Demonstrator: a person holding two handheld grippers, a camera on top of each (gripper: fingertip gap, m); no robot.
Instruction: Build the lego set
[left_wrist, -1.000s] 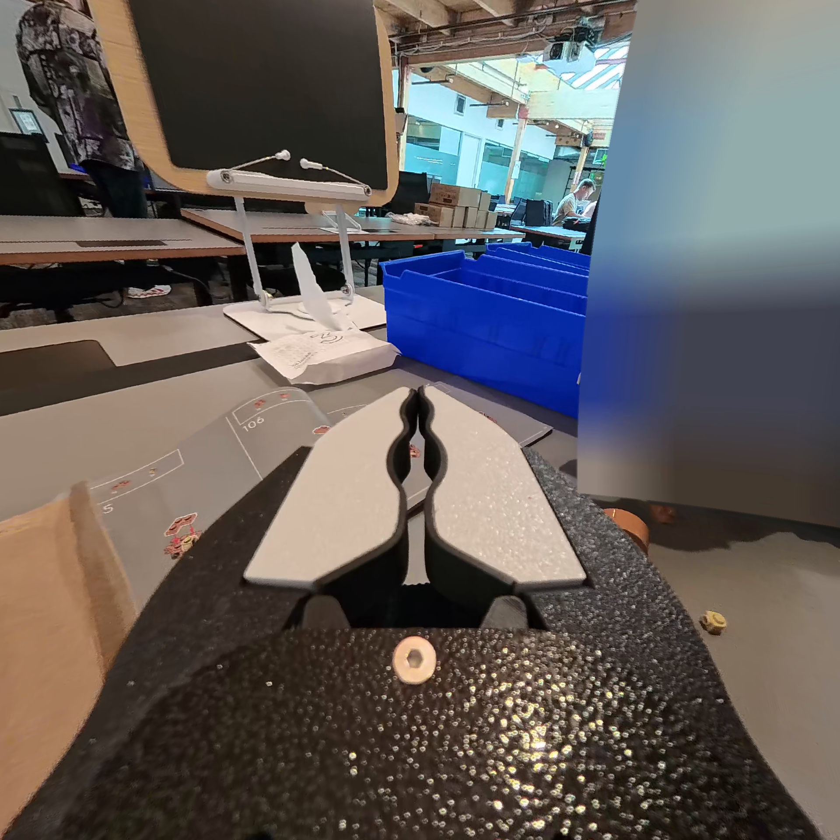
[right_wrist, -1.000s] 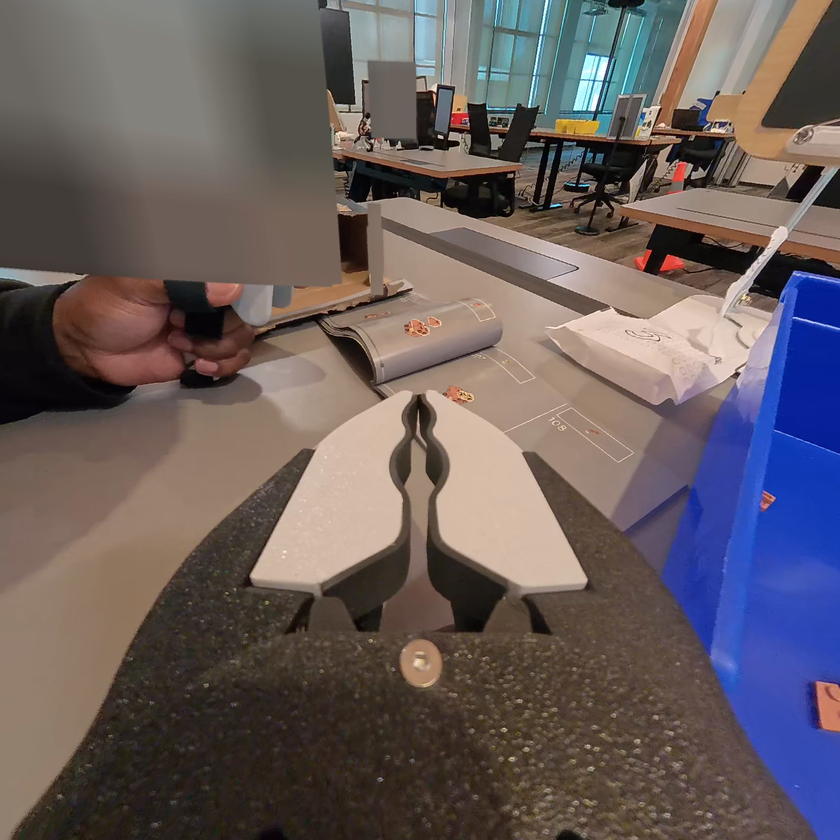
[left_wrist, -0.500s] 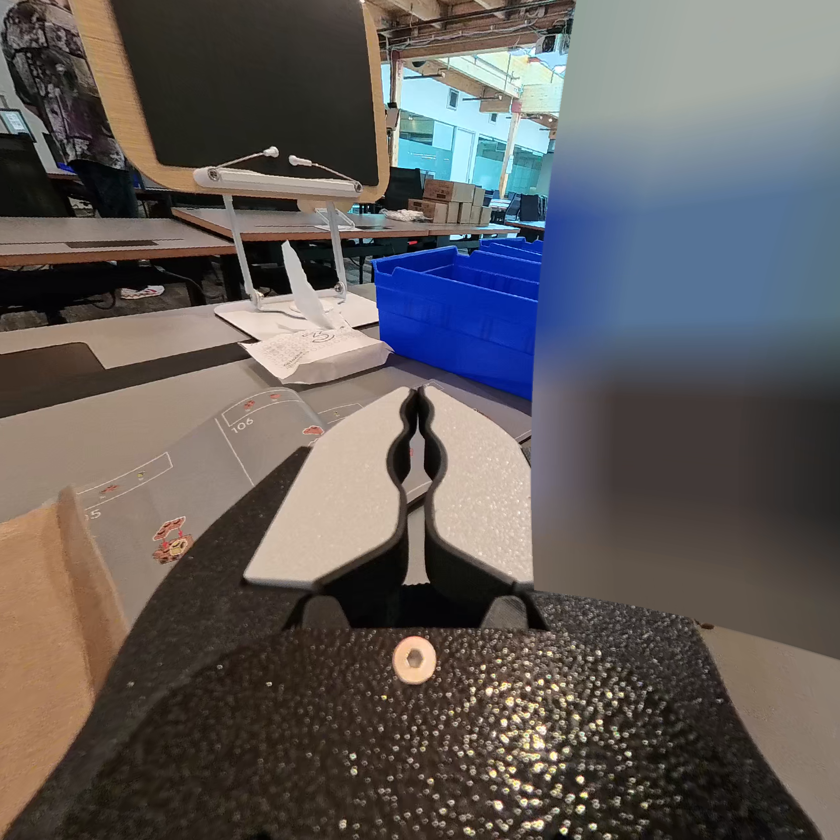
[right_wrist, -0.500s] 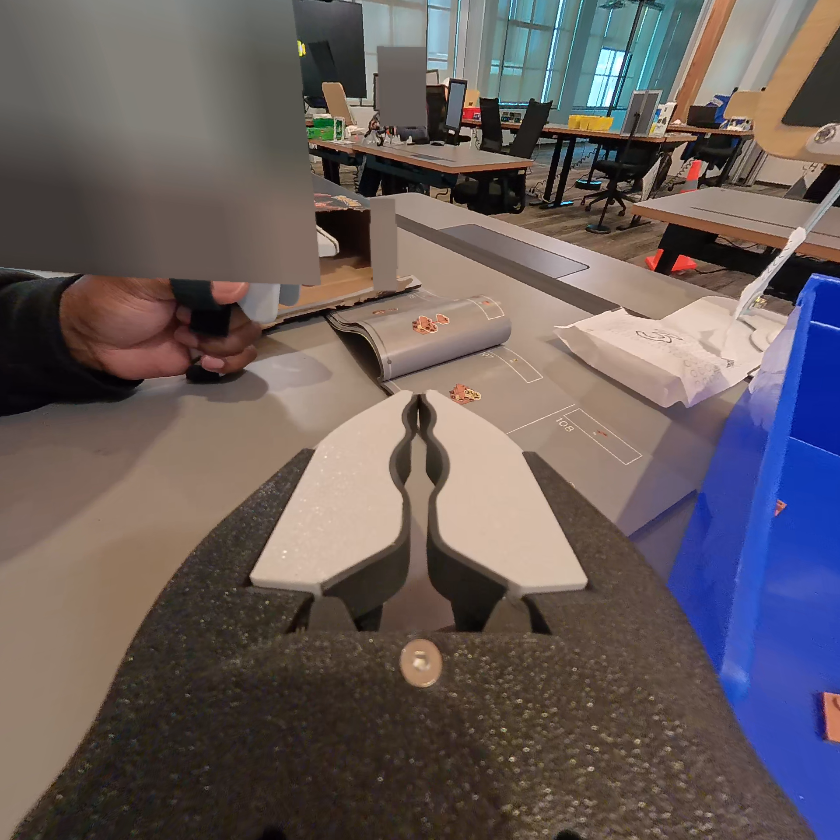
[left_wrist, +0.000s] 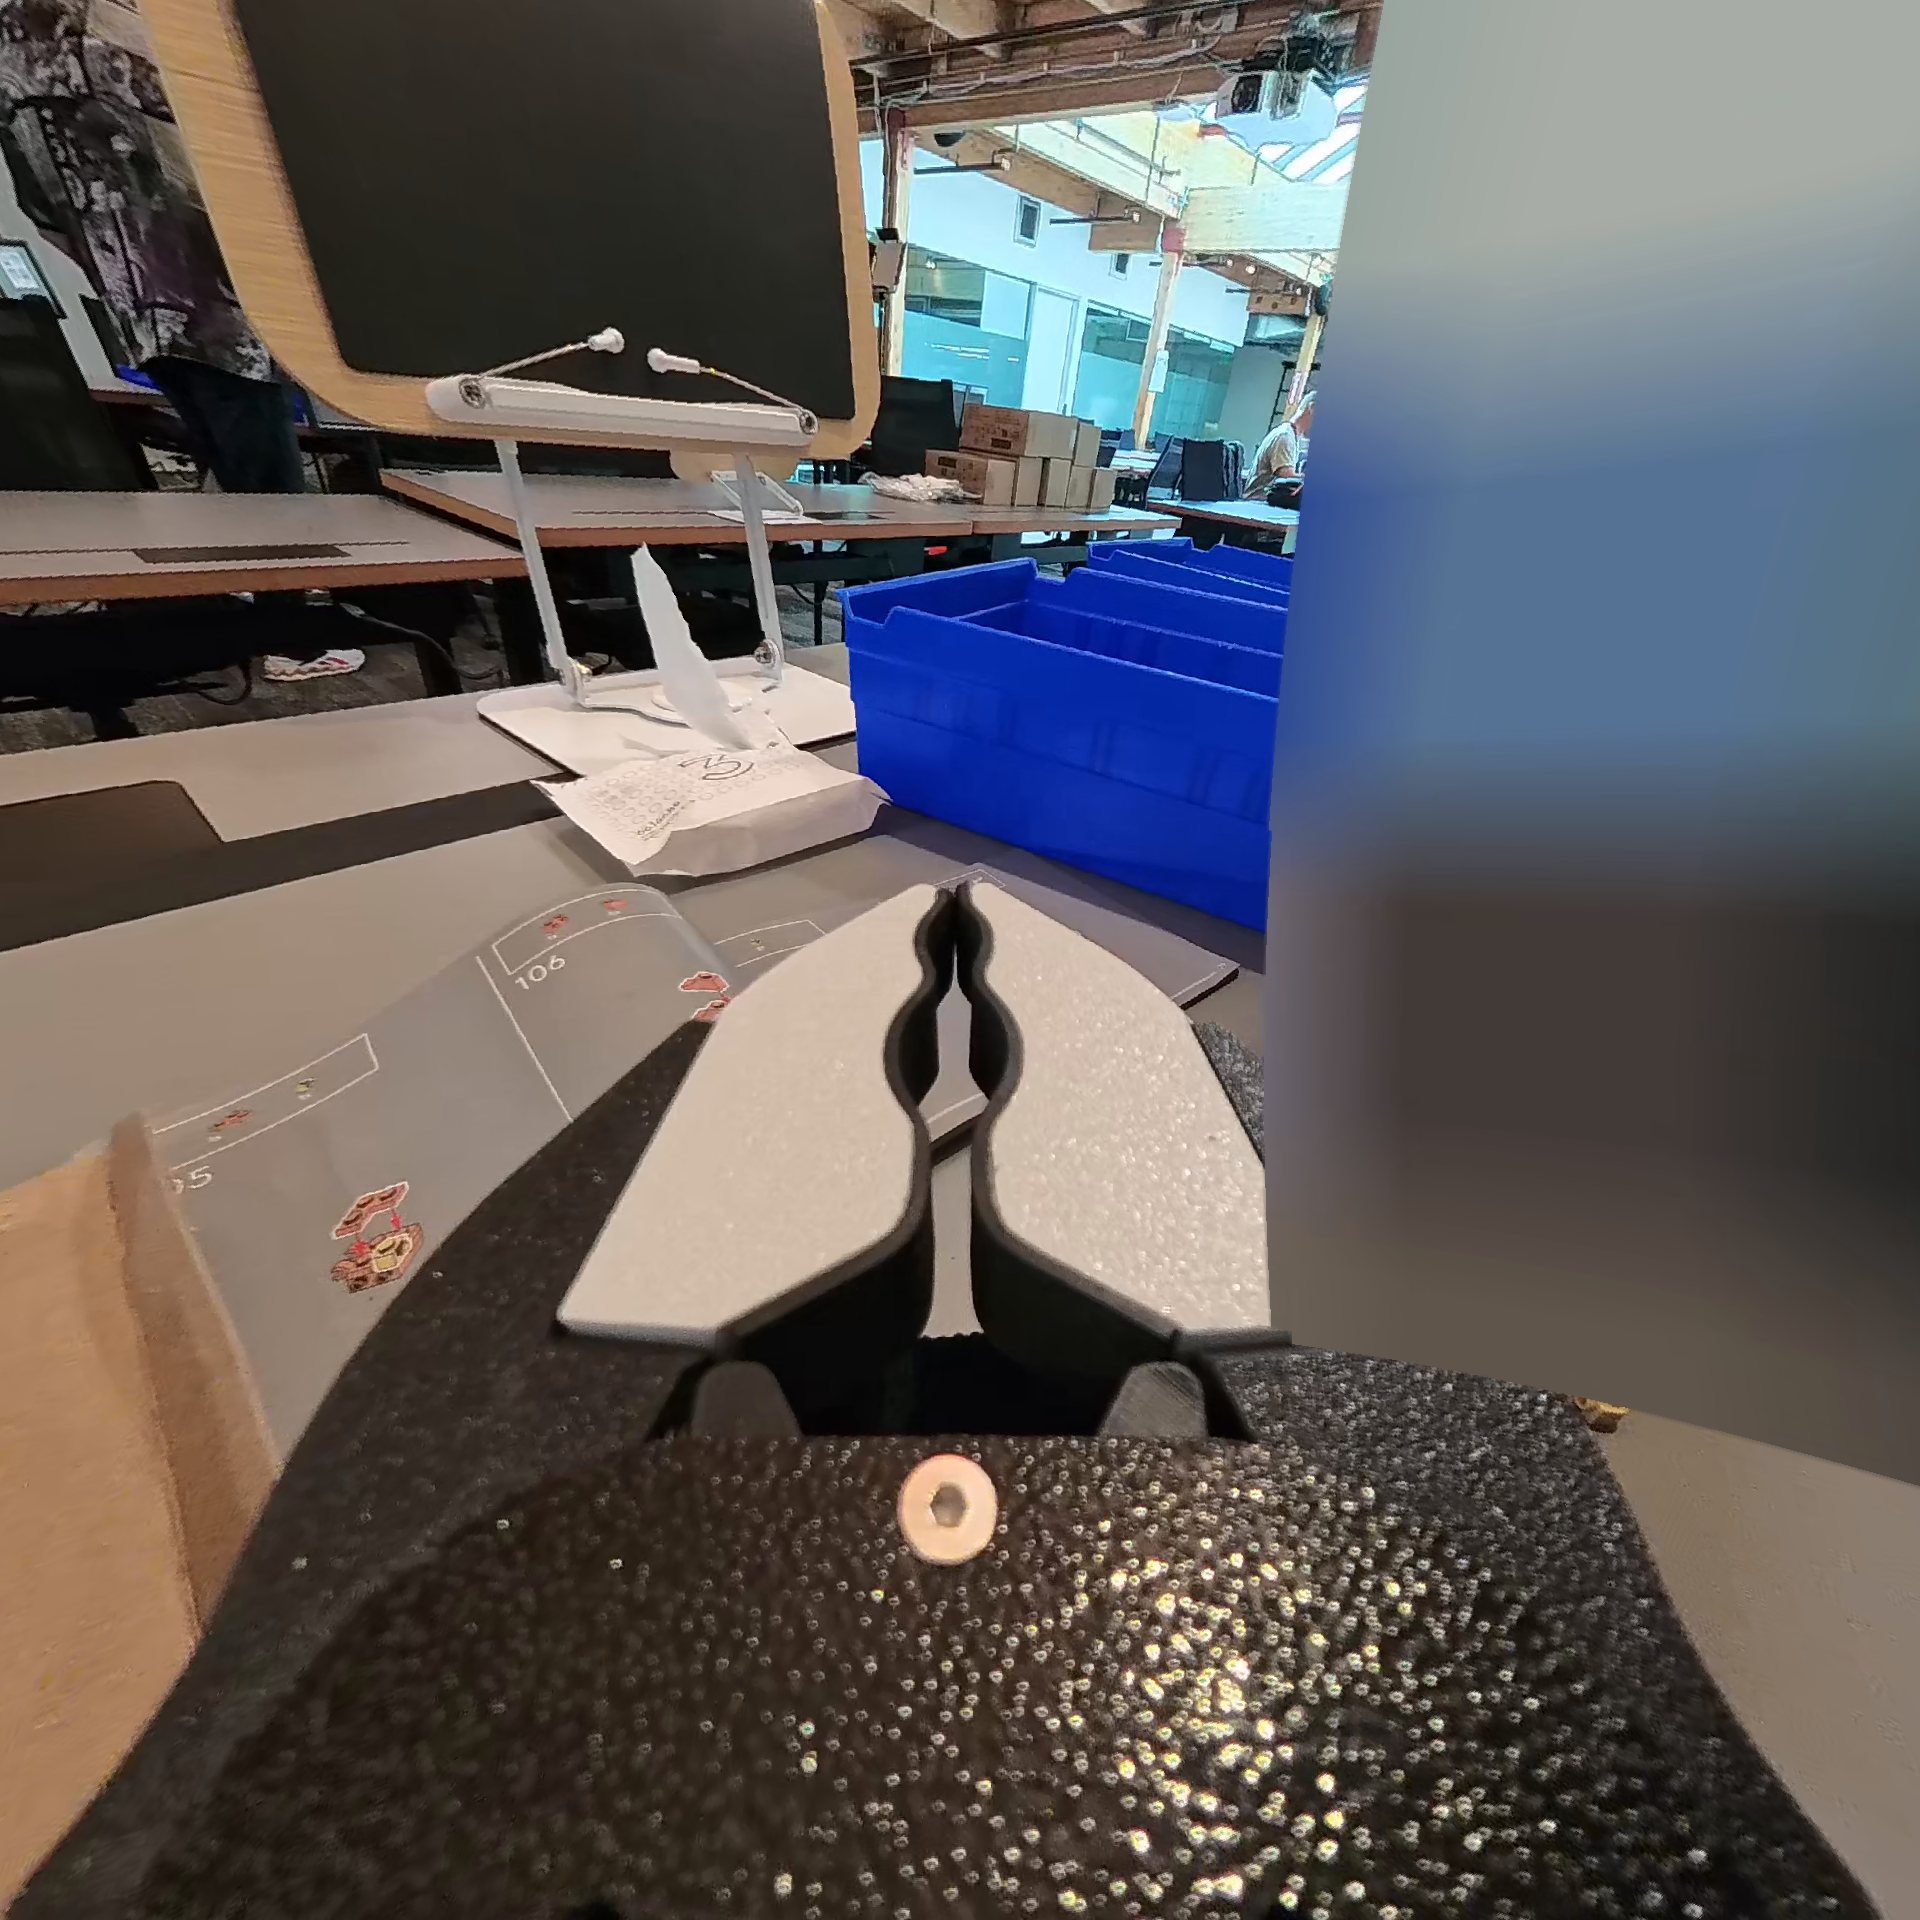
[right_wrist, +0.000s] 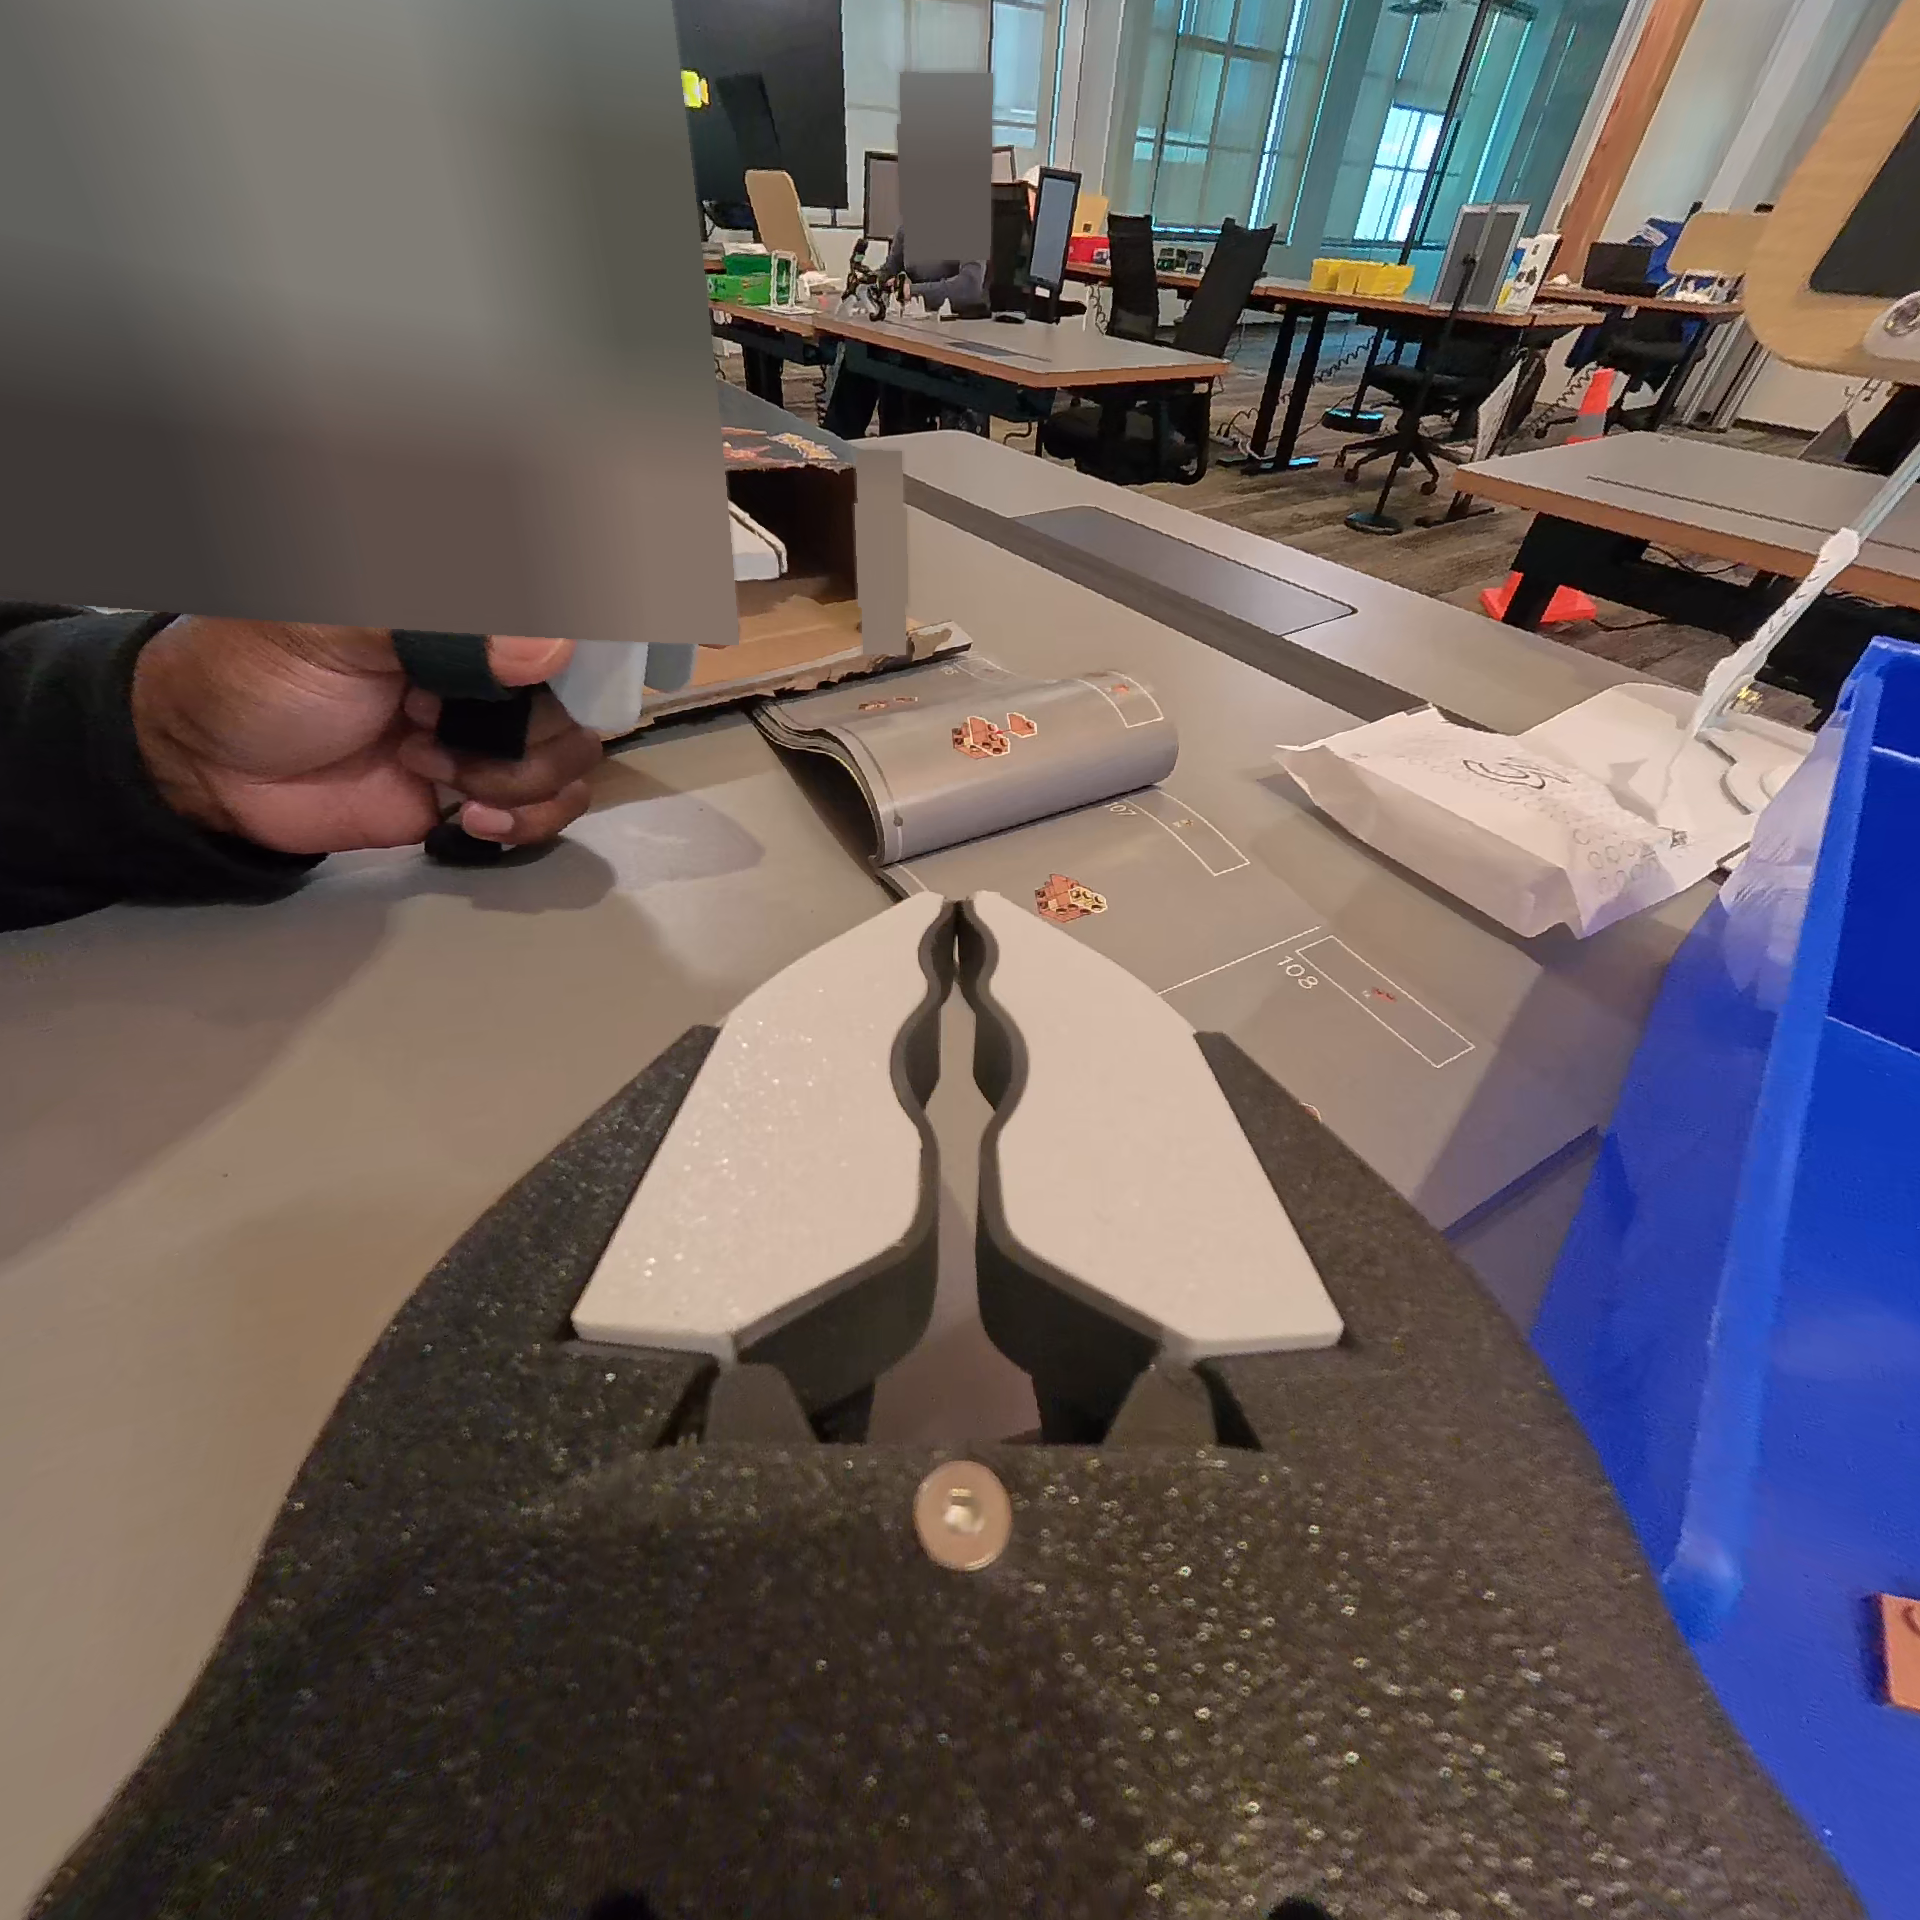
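My left gripper (left_wrist: 954, 891) is shut with nothing between its pads. It hangs low over an open grey instruction booklet (left_wrist: 436, 1039) on the grey table. My right gripper (right_wrist: 958, 906) is also shut and empty, just above the same booklet (right_wrist: 1226, 935), whose left pages curl up in a roll (right_wrist: 997, 769). In the right wrist view a hand (right_wrist: 312, 748) grips the handle of the other gripper at the far left, resting on the table.
Blue plastic bins (left_wrist: 1060, 727) stand at the right, and one bin wall (right_wrist: 1766, 1195) is close beside my right gripper. A white paper bag (left_wrist: 717, 810) lies beyond the booklet. A torn cardboard box (right_wrist: 810, 582) sits behind the hand. A stand with a dark panel (left_wrist: 582, 416) rises at the back. My right fingertips sit around 12 centimeters from my left ones.
Both grippers stayed shut. The right wrist view drew back and slightly up, so the booklet and paper bag sit a little farther off. The left view shifted a little sideways.
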